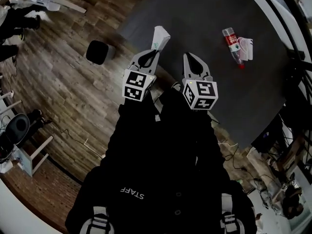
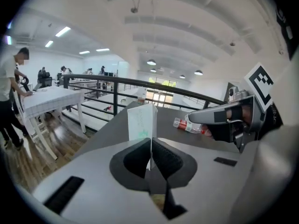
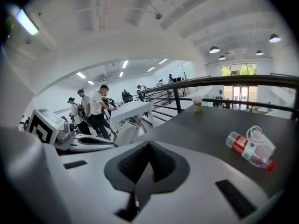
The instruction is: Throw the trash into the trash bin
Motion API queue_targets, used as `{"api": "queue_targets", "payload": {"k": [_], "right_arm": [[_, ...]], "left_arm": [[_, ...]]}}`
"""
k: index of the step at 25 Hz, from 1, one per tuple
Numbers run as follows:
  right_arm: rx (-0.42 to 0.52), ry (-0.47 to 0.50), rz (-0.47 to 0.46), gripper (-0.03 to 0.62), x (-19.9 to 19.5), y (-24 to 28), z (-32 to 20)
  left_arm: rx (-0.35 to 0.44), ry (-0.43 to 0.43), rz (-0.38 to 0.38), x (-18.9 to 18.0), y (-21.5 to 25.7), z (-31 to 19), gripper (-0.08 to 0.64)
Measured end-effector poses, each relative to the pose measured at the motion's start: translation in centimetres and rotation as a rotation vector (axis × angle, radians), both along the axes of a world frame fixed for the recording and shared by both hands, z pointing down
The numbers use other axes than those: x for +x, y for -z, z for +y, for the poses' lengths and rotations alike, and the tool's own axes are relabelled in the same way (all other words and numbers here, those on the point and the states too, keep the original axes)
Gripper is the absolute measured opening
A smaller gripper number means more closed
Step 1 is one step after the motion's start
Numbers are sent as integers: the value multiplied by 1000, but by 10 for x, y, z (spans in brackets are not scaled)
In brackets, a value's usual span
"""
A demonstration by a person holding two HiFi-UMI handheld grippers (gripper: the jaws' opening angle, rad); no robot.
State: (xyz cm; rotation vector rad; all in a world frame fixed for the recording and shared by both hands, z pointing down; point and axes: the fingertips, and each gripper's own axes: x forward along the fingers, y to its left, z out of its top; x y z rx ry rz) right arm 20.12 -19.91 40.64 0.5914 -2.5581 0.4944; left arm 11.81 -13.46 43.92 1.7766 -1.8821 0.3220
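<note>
Both arms, in black sleeves, reach forward from the chest side by side. They hold the two grippers close together, pointing away and somewhat down over the near corner of the table (image 1: pixel 204 13). The marker cubes face up toward the head camera.

The left gripper (image 1: pixel 155 52) pinches a white carton (image 1: pixel 161 37). Its jaws are closed on the carton's lower edge, with the pads pressing both flat faces. The carton stands up out of the jaws, clear of the table top.

The right gripper (image 1: pixel 191 61) sits just beside the left one. Its jaws are pressed together with nothing between them, and it touches nothing.

The bin (image 1: pixel 99 51), dark with rounded corners, stands on the wooden floor (image 1: pixel 63 91) just off the table's left edge. It is to the left of the carton in the head view and apart from it.

A bottle (image 1: pixel 233 45) with a red label lies on its side on the table, to the right of the right gripper and apart from it. A crumpled white wrapper (image 1: pixel 247 48) touches the bottle. In the right gripper view a cup (image 3: pixel 197 104) stands near the table's far edge.
</note>
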Motion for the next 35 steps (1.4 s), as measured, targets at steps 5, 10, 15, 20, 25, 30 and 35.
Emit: {"api": "queue_targets", "payload": {"k": [5, 10, 15, 20, 25, 30, 35], "right_arm": [[-32, 93, -15, 14, -108, -4, 44], [-68, 237, -7, 14, -205, -18, 104], [-122, 306, 1, 14, -283, -39, 161], [-134, 413, 76, 14, -335, -87, 212], [-158, 489, 135, 14, -376, -146, 248], [-181, 543, 189, 14, -399, -217, 270], [-173, 577, 239, 14, -424, -294, 287]], "left_arm": [[-12, 138, 6, -102, -2, 61, 17], [-62, 313, 25, -189, -28, 141, 18], [-124, 439, 59, -255, -68, 219, 18], [-187, 561, 127, -295, -127, 280, 18], [-241, 639, 191, -327, -199, 319, 18], [-279, 679, 231, -346, -272, 340, 18], [-299, 722, 280, -371, -352, 352, 20]]}}
